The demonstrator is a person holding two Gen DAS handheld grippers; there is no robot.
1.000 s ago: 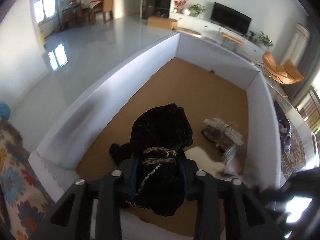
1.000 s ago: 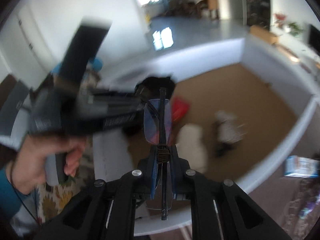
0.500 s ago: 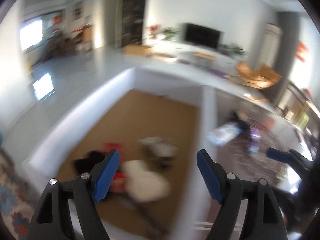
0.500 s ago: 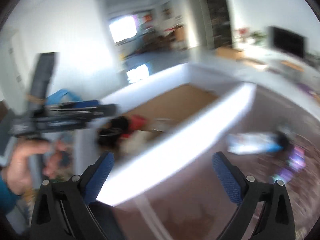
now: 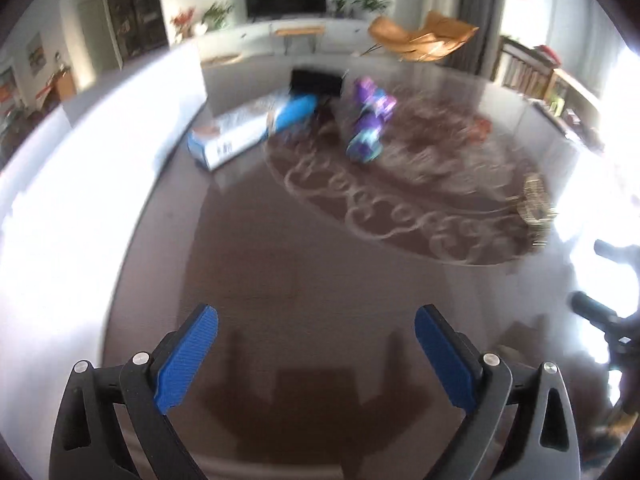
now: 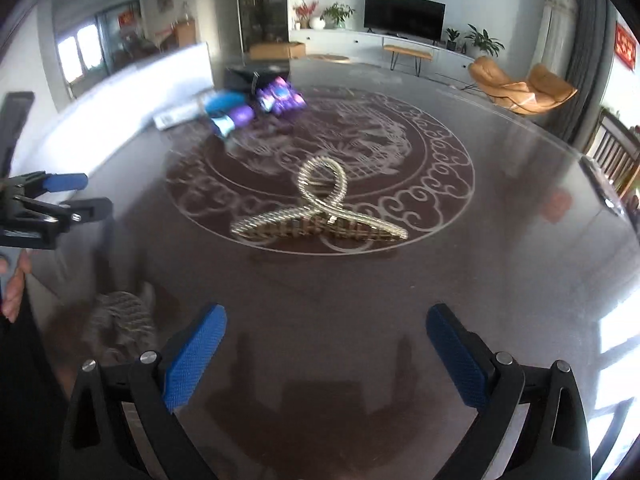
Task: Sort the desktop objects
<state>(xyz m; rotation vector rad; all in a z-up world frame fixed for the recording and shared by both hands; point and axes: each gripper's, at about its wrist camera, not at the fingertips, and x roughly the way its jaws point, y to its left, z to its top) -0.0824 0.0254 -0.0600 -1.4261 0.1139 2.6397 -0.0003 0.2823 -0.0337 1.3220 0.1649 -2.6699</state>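
Observation:
Both grippers are open and empty above a dark glossy table. My right gripper (image 6: 326, 344) faces a gold metal hair claw clip (image 6: 320, 212) lying on the table's round pattern, a short way ahead. My left gripper (image 5: 316, 344) hovers over bare table; the clip (image 5: 534, 200) shows small at its far right. Purple and blue toys (image 5: 368, 124) (image 6: 256, 108), a blue pouch (image 5: 296, 110) and a white-blue box (image 5: 228, 136) lie at the far side beside the white bin wall (image 5: 132, 92). The left gripper also shows at the left edge of the right wrist view (image 6: 60, 196).
A grey knitted item (image 6: 120, 320) lies on the table near my right gripper's left finger. A black object (image 5: 316, 80) stands behind the toys. The white bin wall (image 6: 132, 80) runs along the table's left side. Chairs and room furniture lie beyond the table.
Both grippers let go of their loads (black cloth bundle, glasses) over the bin, opened, and swung right from the bin to above the dark table.

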